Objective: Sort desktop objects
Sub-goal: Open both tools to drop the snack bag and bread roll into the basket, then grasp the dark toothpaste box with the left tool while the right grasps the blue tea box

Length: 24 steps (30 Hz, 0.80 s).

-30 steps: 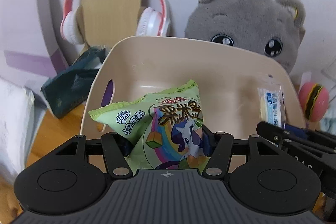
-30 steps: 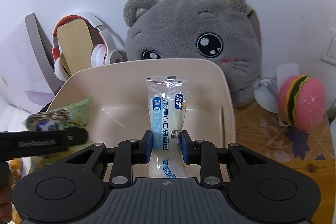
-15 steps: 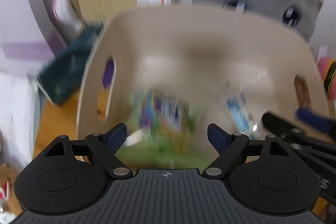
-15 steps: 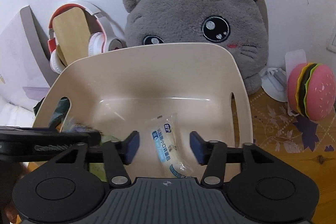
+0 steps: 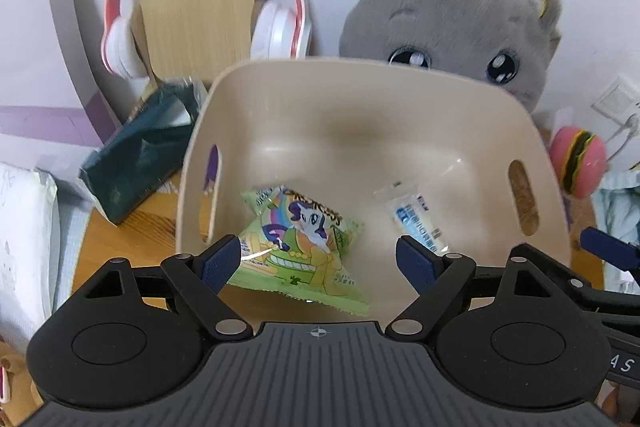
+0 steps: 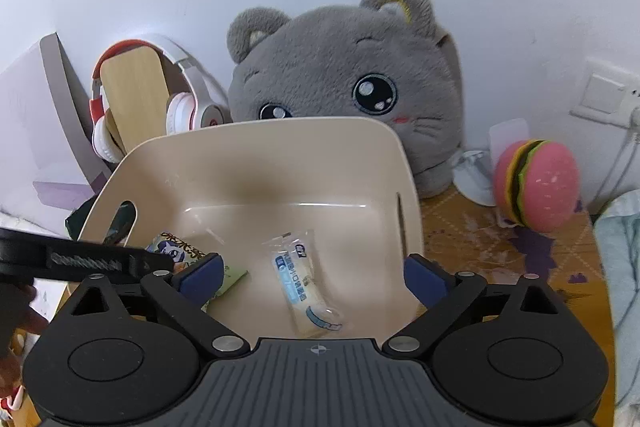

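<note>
Two snack packets are lying in a beige bin (image 5: 400, 99) as both hand-held grippers are hanging over its near rim with nothing between their pads. On the left, the left gripper (image 5: 318, 259) is standing with its jaws wide apart above the green snack bag (image 5: 304, 247), which is resting flat on the bin floor toward the left wall. To its right, the clear bread packet (image 6: 304, 287) is lying on the floor nearer the right wall, below the right gripper (image 6: 312, 273), whose jaws have just been opening and are now spread wide, clear of the wrapper.

The likely risk from here is a snag: the blue pads of both tools are hovering close over the crinkly wrappers and the bin's rim, so a careless sweep could catch a packet's edge and drag it back out, or knock the light bin across the desk. The two grippers are also working close together and could collide.

The bin is sitting on a wooden desktop (image 6: 472, 227) against a pale wall. From left to right behind it are red-and-white headphones (image 5: 280, 35) on a wooden stand, a dark green pouch (image 5: 140, 155), a grey plush cat (image 6: 344, 83) and a pink burger toy (image 6: 536, 183).
</note>
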Tool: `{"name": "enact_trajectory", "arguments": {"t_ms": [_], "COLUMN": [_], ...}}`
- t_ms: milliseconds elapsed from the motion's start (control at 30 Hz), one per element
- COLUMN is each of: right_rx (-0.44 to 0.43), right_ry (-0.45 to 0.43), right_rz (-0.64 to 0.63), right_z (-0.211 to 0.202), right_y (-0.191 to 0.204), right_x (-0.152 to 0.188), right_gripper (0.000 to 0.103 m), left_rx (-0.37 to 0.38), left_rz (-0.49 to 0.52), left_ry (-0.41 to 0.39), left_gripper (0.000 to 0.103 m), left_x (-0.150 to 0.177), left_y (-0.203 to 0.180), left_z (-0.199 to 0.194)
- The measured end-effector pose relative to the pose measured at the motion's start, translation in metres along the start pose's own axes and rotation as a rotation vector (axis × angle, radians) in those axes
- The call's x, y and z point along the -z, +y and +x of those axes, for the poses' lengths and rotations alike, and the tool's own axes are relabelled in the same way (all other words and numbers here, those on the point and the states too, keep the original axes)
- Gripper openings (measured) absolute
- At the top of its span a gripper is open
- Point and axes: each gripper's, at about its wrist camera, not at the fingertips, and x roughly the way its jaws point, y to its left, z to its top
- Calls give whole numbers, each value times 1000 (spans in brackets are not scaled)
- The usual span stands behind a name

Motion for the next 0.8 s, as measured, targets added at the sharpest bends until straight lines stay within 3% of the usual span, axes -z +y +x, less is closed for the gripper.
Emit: {"name": "enact_trajectory", "arguments": {"t_ms": [300, 433, 600, 667, 800], "right_rx": [35, 70, 140, 157, 148], "right_ry": [-54, -65, -75, -49, 3], "right_rz": [20, 13, -22, -42, -15], "right_z": [-46, -64, -78, -80, -82], "right_y": [6, 11, 22, 28, 32], "right_x": [17, 36, 70, 85, 111], "right_gripper": [103, 103, 103, 103, 103], "left_rx": [-3, -13, -1, -13, 38], "left_rz": [63, 125, 123, 122, 112], "left_ry": [-218, -245, -359, -332, -315], "left_gripper": [86, 86, 86, 86, 86], "left_x": [20, 35, 62, 68, 85], "left_y": [16, 27, 48, 54, 71], "left_z": [-71, -86, -102, -102, -102]}}
